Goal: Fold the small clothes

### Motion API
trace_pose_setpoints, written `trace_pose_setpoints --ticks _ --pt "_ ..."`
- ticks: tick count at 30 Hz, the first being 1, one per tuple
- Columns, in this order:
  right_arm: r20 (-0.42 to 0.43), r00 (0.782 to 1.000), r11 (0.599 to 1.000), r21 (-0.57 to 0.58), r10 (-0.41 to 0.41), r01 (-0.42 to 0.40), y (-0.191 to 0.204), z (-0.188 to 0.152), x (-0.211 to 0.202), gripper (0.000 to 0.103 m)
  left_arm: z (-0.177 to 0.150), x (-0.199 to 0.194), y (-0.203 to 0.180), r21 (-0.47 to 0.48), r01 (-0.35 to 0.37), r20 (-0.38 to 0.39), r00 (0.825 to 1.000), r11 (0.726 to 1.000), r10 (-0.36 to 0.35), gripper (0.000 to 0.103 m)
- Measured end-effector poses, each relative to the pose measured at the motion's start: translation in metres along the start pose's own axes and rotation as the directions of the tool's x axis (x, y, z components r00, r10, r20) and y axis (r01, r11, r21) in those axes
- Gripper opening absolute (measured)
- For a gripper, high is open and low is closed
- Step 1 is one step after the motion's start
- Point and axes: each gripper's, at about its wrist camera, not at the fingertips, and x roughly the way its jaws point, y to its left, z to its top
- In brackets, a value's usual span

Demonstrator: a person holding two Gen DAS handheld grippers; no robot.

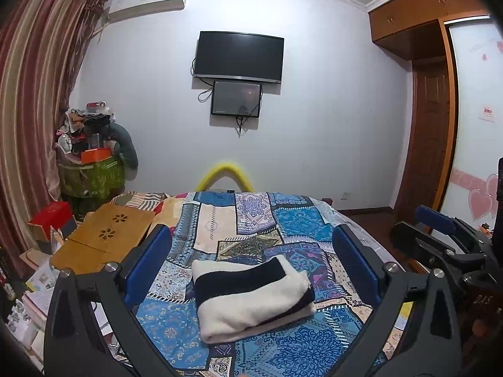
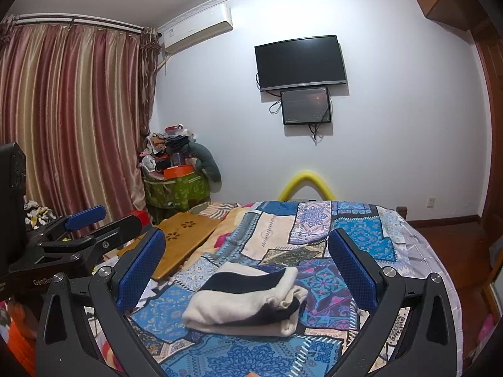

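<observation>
A small cream and dark navy garment (image 1: 251, 295) lies folded into a thick bundle on the patchwork bedspread (image 1: 301, 220). My left gripper (image 1: 251, 245) hovers over it, open, its blue pads wide apart and nothing between them. In the right wrist view the same folded garment (image 2: 248, 301) rests on the bedspread (image 2: 361, 235), and my right gripper (image 2: 246, 248) is also open and empty above it. The right gripper's black frame (image 1: 440, 245) shows at the right edge of the left wrist view. The left gripper's frame (image 2: 75, 238) shows at the left of the right wrist view.
A wooden lap tray (image 1: 107, 238) lies on the bed's left side, with red boxes (image 1: 52, 216) and papers beside it. A pile of bags and clothes (image 1: 91, 157) stands in the corner by the curtain (image 1: 28, 110). A wardrobe (image 1: 440, 62) stands at the right.
</observation>
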Motion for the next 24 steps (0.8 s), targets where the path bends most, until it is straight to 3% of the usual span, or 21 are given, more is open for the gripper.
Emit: trace_pose_setpoints --ticks 24 --pt "-0.022 1.000 0.999 0.034 -0.011 0.012 -0.0074 0.0027 0.0046 0.103 -0.0009 -0.0011 0.0007 -0.006 0.027 -0.004 1.000 1.000 -0.027 0.103"
